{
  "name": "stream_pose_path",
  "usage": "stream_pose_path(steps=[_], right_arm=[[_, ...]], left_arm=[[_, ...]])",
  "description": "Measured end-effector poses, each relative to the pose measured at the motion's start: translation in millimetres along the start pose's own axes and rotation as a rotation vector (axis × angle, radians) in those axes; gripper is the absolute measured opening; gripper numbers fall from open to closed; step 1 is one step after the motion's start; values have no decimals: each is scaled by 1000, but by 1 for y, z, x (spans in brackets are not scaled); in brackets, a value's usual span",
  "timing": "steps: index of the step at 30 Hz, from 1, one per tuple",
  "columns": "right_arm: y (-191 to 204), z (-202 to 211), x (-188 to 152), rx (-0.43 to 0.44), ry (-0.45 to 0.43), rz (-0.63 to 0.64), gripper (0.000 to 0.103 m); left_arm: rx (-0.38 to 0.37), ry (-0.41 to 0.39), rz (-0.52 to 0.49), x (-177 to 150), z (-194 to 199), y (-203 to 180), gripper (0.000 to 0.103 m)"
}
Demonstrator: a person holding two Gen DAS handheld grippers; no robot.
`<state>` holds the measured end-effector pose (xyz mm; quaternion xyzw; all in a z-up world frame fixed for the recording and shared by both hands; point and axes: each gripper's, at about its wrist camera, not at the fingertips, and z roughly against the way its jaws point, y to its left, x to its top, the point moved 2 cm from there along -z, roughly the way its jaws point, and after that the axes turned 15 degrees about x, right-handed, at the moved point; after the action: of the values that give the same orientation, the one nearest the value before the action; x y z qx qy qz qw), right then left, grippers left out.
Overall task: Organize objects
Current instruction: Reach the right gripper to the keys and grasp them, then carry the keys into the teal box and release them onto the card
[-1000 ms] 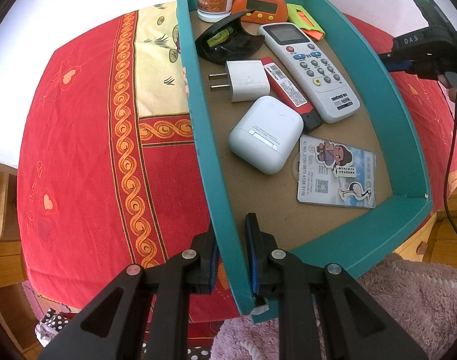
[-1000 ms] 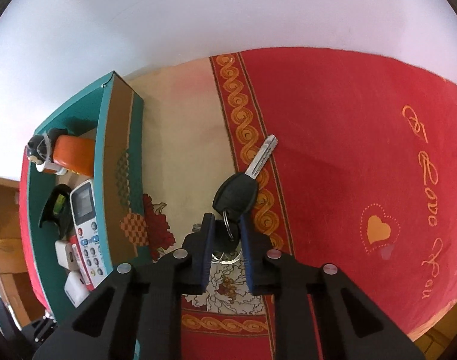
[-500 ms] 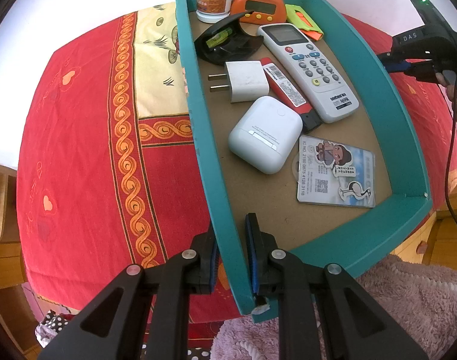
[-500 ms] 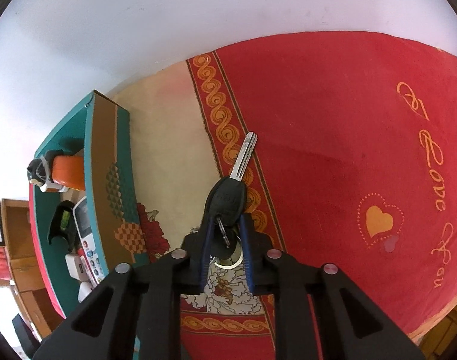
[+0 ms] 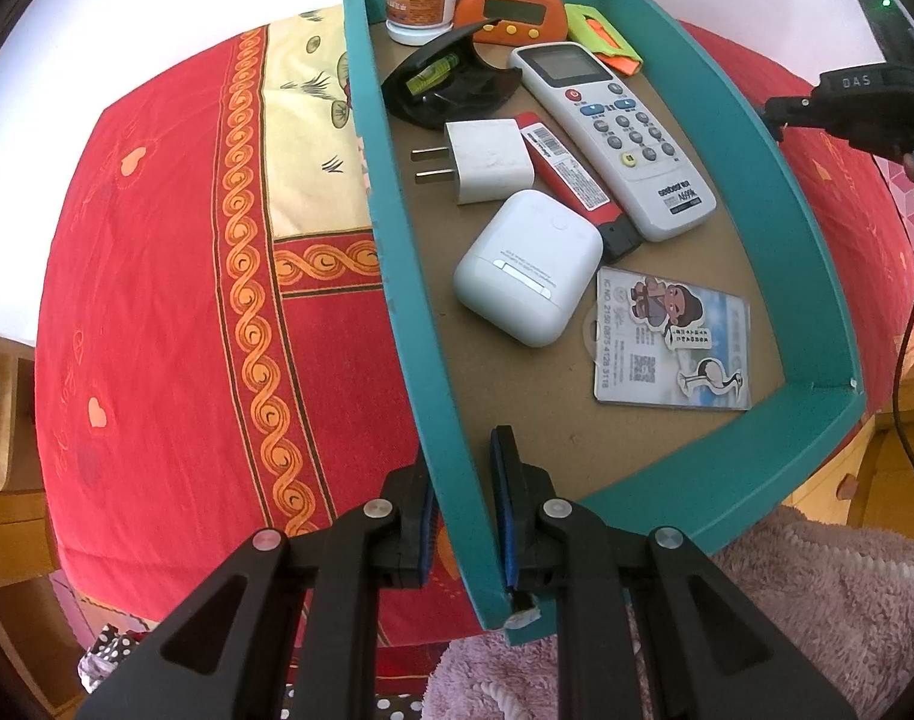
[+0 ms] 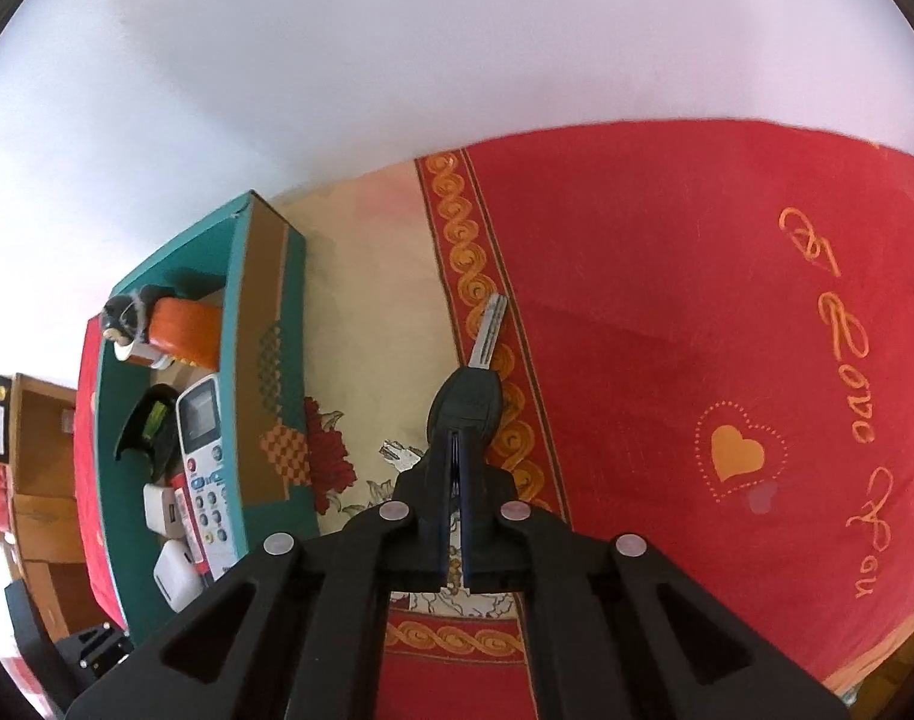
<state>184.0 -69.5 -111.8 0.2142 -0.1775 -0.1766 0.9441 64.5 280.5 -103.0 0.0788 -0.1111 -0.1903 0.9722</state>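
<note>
— What moved?
— The right gripper [image 6: 455, 450] just squeezed shut on the key [image 6: 467, 399].
— Where's the box [image 6: 240, 300]?
— Off to its left. The key points away. The left gripper [image 5: 464, 516] pinches the box wall.

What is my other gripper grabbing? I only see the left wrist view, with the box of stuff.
Observer: The right gripper has just been closing its jaws and is shut on a black-headed key.
Operator: Where does it point?
Observer: Its silver blade points away from the gripper, over the cloth's orange swirl border.
Operator: Is it near my box?
Observer: The teal box stands apart from it, across a cream patch.
</note>
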Motion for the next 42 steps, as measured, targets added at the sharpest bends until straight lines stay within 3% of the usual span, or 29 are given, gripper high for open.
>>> stream_pose_path(steps=[14, 30, 36, 42], right_arm=[[28, 46, -9, 23, -54, 95, 3], [112, 91, -56, 146, -71, 303, 3], [145, 91, -80, 190, -13, 398, 3], [152, 59, -106, 211, 111, 417, 3]], left_arm=[[0, -1, 0, 0, 0, -1, 15], [-1, -3, -3, 0, 0, -1, 15], [-2, -4, -2, 1, 0, -2, 15], [-2, -4, -2, 0, 0, -1, 15]])
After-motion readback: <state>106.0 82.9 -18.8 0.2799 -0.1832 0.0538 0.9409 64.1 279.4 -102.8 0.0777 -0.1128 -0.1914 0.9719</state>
